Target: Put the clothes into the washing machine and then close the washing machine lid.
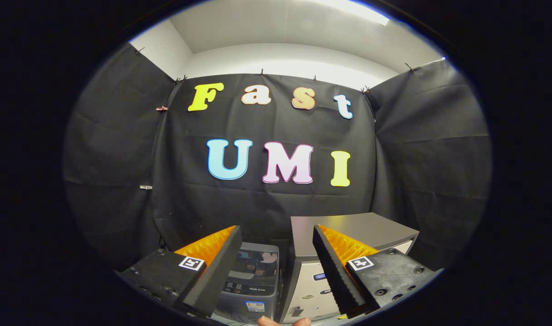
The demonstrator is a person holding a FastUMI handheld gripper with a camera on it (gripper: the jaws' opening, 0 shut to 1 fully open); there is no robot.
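My gripper (276, 233) is open, its two fingers spread wide with nothing between them. Below and just beyond the left finger (221, 267) stands a small grey top-loading washing machine (253, 280) with a glossy lid lying flat and a control panel facing me. I see no clothes near the fingers. The machine sits partly hidden behind the left finger.
A grey and white cabinet-like box (352, 231) stands to the right of the washing machine, partly behind the right finger (332, 267). A person's fingertips (282, 321) show below the fingers. Black cloth walls close the booth on three sides.
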